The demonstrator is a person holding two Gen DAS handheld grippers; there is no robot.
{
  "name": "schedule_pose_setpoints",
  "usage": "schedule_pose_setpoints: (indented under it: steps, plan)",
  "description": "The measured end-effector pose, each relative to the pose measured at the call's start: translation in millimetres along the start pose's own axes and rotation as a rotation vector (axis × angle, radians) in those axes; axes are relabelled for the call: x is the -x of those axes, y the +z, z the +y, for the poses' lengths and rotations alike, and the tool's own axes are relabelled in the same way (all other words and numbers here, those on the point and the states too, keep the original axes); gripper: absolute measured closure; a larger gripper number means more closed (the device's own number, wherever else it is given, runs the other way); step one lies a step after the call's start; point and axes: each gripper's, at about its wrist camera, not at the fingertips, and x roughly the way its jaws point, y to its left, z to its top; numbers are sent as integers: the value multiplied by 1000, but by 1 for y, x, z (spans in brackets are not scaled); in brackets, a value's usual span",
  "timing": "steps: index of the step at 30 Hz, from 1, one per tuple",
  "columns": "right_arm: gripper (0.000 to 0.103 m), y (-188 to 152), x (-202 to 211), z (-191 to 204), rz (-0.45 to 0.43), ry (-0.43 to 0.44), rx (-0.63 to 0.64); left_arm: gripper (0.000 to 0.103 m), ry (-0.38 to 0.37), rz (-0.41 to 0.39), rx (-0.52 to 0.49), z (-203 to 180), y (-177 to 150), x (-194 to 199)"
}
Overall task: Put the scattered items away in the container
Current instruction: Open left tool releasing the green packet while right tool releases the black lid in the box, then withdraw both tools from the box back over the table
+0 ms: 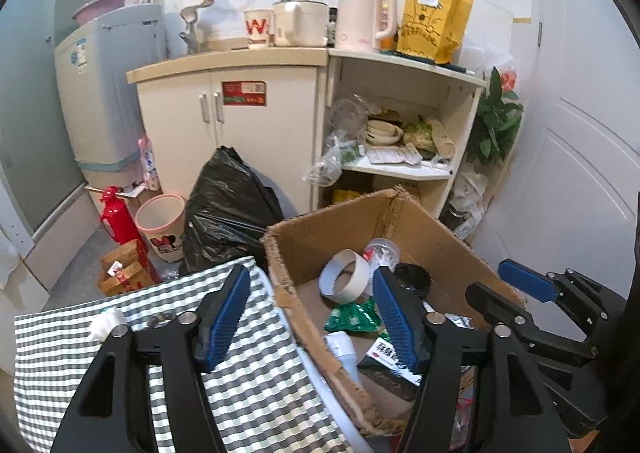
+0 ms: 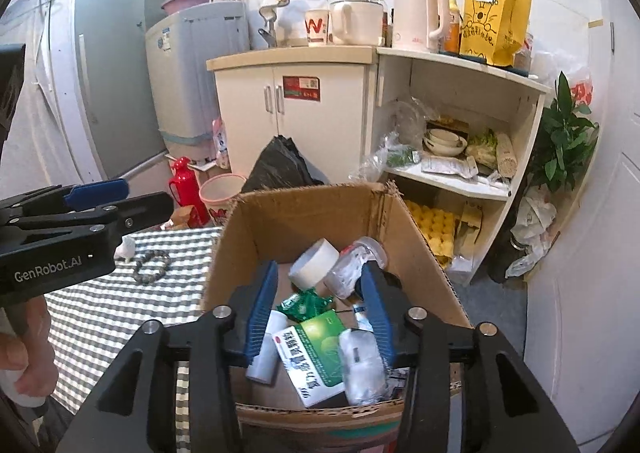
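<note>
Cardboard box (image 2: 320,213), torn along its rim, stands against the checked worktop's (image 1: 260,393) right edge, holding a tape roll (image 2: 314,264), green-and-white medicine carton (image 2: 316,357) and white bottle (image 2: 270,345). A bead bracelet (image 2: 152,265) lies on the worktop. Both left gripper (image 1: 312,317) and right gripper (image 2: 318,317) fingers gape wide, empty.

One cardboard box (image 2: 320,213), one tape roll (image 2: 314,263), one green medicine carton (image 2: 316,349) are sitting ahead; one bead bracelet (image 2: 152,267) is lying left.
</note>
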Motion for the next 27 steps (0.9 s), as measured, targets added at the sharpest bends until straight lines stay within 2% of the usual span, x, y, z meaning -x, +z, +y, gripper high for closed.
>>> schedule_pose_setpoints:
  steps: [4, 6, 10, 13, 20, 27]
  plan:
    - [54, 2, 9, 11, -17, 9, 11, 29, 26, -18, 23, 16, -2, 16]
    - [43, 2, 14, 17, -30, 17, 16, 23, 40, -32, 33, 23, -3, 25]
    - [40, 4, 24, 29, -53, 29, 26, 20, 61, -52, 46, 34, -5, 41]
    - [34, 6, 31, 39, -68, 39, 36, 15, 75, -68, 60, 43, -7, 52]
    - [15, 11, 48, 52, -106, 60, 29, 9, 116, -95, 115, 65, -15, 74]
    - [8, 15, 55, 74, -128, 93, 29, 0, 153, -122, 131, 83, -22, 98]
